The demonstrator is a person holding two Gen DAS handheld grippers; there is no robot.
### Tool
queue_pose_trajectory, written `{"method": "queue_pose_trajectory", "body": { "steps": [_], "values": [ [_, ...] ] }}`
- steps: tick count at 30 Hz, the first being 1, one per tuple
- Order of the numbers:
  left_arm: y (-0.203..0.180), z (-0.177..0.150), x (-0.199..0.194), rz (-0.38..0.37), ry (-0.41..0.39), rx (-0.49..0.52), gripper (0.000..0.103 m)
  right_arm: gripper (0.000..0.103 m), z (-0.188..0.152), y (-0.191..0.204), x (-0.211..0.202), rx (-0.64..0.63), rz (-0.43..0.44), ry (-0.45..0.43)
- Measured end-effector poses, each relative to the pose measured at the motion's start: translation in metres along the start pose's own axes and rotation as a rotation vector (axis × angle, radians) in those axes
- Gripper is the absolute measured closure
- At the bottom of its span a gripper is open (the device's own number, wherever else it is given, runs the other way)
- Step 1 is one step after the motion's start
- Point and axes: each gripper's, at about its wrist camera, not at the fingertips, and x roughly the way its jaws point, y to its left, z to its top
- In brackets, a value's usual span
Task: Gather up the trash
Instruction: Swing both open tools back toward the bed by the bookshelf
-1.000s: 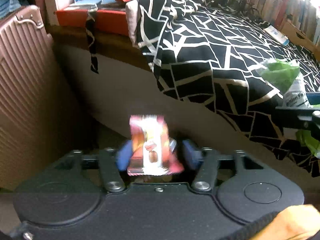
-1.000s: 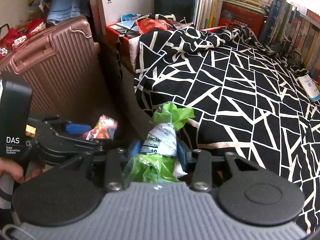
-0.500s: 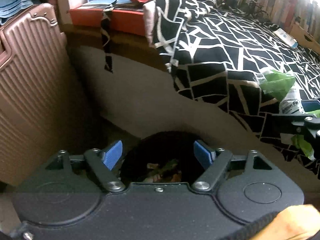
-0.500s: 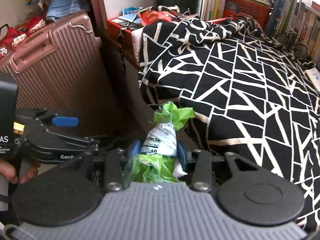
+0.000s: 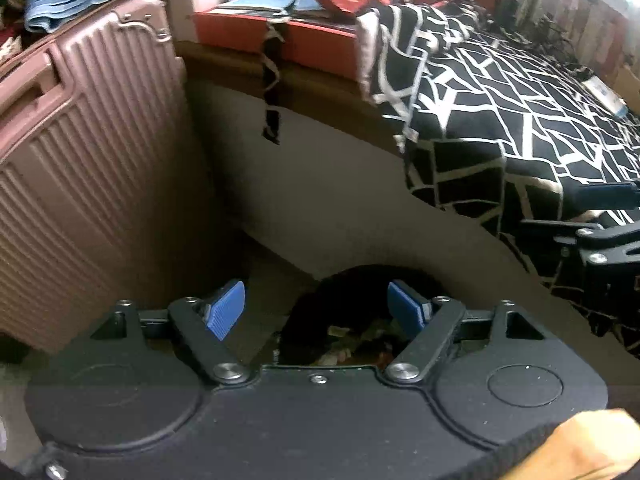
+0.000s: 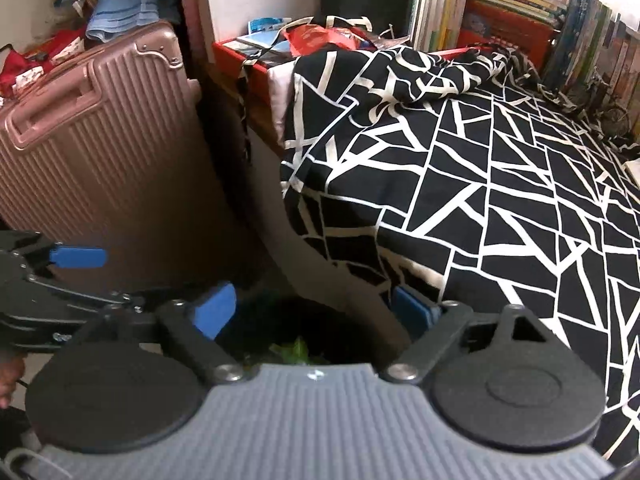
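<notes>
Both the left tongs and right tongs gape empty above the round black trash bin; the right jaws have just sprung open. The crumpled green plastic wrapper lies inside the bin. Risk: hovering low, either tongs could clip the bin's rim and tip it.

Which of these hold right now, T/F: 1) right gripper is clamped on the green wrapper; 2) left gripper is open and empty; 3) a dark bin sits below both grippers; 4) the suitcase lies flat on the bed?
1) False. The right gripper is open with nothing between its pads, its jaws having just opened; the green wrapper lies in the bin.
2) True. The left gripper is open and empty.
3) True. The bin, with trash in it, shows under both.
4) False. The suitcase stands upright beside the bed.
</notes>
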Motion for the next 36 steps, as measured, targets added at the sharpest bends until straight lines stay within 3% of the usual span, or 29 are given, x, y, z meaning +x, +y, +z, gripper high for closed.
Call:
{"method": "queue_pose_trajectory", "body": {
  "steps": [2, 7, 11, 16, 25, 32, 36],
  "values": [
    [0.003, 0.001, -0.003, 0.005, -0.010, -0.006, 0.021, 0.000, -0.001, -0.003, -0.002, 0.009, -0.012, -0.011],
    [-0.002, 0.005, -0.009, 0.021, -0.028, 0.014, 0.013, 0.000, -0.002, -0.016, -0.007, 0.071, -0.024, -0.016],
    [-0.011, 0.011, -0.015, -0.007, -0.033, 0.034, 0.011, 0.000, -0.003, -0.027, -0.015, 0.110, -0.033, -0.023],
    [-0.032, 0.028, -0.034, -0.107, -0.051, 0.070, 0.012, 0.000, -0.002, -0.045, -0.040, 0.116, -0.086, -0.076],
    [-0.097, 0.083, -0.090, -0.229, -0.169, 0.265, 0.012, 0.000, 0.024, -0.109, -0.117, 0.220, -0.098, -0.187],
    [-0.156, 0.142, -0.153, -0.393, -0.274, 0.382, 0.011, 0.000, 0.056, -0.165, -0.193, 0.259, -0.087, -0.298],
    [-0.195, 0.182, -0.187, -0.450, -0.346, 0.429, 0.011, 0.000, 0.080, -0.210, -0.241, 0.292, -0.084, -0.397]
  ]
}}
